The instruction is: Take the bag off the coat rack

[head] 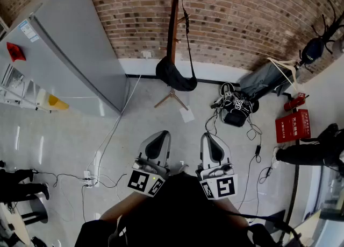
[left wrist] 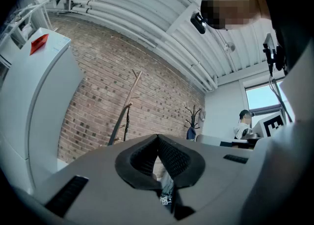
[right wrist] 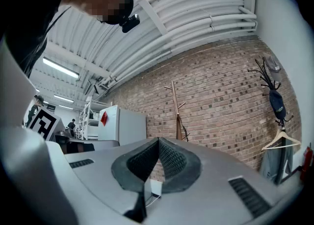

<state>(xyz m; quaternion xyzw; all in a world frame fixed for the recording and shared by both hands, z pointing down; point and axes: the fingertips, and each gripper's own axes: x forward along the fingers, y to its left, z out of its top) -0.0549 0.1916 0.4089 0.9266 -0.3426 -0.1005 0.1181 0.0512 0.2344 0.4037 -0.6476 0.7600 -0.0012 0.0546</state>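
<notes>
A black bag (head: 176,74) hangs by its long strap from a peg of the wooden coat rack (head: 174,4), which stands against the brick wall. The rack's pole also shows in the left gripper view (left wrist: 128,106) and in the right gripper view (right wrist: 175,111). My left gripper (head: 159,139) and right gripper (head: 210,141) are held side by side low in the head view, well short of the rack. Both are shut, pads meeting at the tips, with nothing between them.
A tall grey cabinet (head: 70,52) stands left of the rack. A black backpack (head: 235,108) and cables lie on the floor to the right, beside a red box (head: 293,125). A white sheet (head: 187,114) lies by the rack's feet. Cables (head: 102,154) trail across the floor at left.
</notes>
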